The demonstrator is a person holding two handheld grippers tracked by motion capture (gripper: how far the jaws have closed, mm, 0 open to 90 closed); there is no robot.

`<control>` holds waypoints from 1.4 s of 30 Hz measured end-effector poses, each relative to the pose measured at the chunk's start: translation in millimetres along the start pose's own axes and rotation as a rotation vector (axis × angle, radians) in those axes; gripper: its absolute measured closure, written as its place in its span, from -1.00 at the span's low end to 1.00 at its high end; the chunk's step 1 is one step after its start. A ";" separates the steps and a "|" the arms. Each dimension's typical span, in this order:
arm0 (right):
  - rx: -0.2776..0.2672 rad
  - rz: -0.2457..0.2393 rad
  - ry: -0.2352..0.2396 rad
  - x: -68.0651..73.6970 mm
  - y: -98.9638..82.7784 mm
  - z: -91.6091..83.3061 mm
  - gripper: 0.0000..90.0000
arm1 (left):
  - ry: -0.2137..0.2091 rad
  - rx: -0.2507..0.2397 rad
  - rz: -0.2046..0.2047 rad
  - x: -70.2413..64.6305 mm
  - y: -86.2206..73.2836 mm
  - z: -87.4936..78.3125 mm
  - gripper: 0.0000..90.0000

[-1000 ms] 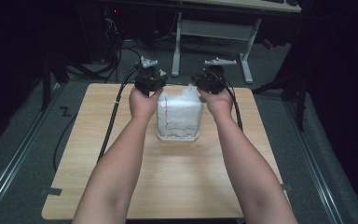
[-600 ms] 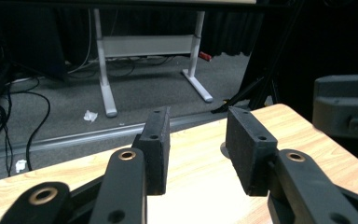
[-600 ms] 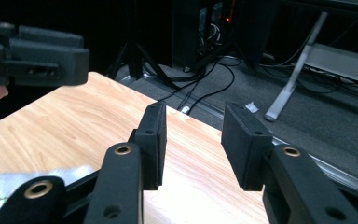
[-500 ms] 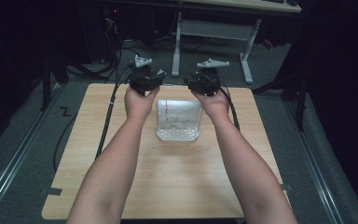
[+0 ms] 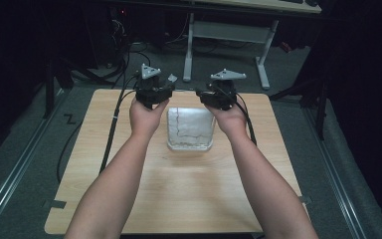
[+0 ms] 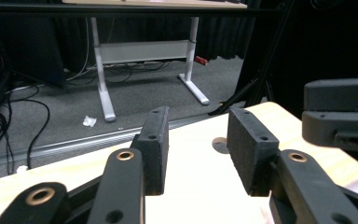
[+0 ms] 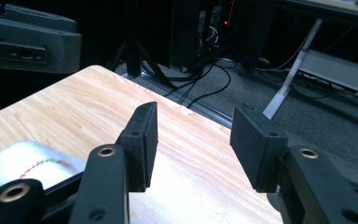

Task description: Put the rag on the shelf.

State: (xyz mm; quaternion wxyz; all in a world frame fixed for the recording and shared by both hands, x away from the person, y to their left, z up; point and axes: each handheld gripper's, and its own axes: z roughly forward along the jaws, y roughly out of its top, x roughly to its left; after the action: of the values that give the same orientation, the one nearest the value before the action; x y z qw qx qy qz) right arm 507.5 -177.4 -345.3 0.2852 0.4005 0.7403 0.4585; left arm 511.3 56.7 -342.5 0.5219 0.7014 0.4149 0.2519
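Note:
A folded white cloth (image 5: 190,128) with a thin dark line across it lies flat on the far middle of the wooden table (image 5: 189,199). My left gripper (image 5: 153,90) hovers just past the cloth's far left corner. Its jaws are open with nothing between them and have just been opening; in its own view (image 6: 198,126) only bare tabletop lies between the jaws. My right gripper (image 5: 222,93) hovers at the far right corner. It is open and empty too, its jaws (image 7: 196,122) having just been opening wider. A bit of the cloth (image 7: 23,161) shows low on the left of that view.
A black cable (image 5: 112,134) trails from the left gripper across the table's left side to the floor. Beyond the far table edge is grey carpet, with a white desk frame (image 5: 229,30) and tangled cables (image 5: 119,55). Metal floor rails (image 5: 15,174) run along both sides.
Both grippers have let go of the cloth's far edge, opened, and drawn away toward the far table edge. The cloth now lies lower and flatter.

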 end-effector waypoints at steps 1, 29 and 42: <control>0.001 -0.005 -0.002 0.8 -0.2 -2.1 0.15 | 0.001 0.001 0.005 -0.8 -0.6 -1.4 0.30; -0.057 -0.116 0.007 41.2 -43.4 -64.1 0.02 | -0.079 -0.026 0.076 -13.9 -54.8 -86.8 0.08; -0.008 -0.158 0.029 66.6 -121.3 -90.9 0.00 | -0.178 0.082 0.089 -20.6 -153.9 -117.7 0.06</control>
State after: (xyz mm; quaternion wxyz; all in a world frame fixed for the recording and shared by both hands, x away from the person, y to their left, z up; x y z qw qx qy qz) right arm 361.1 -192.8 -421.1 0.3113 0.3329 0.7719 0.4433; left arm 358.8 117.9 -447.1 0.5159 0.7596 0.3451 0.1944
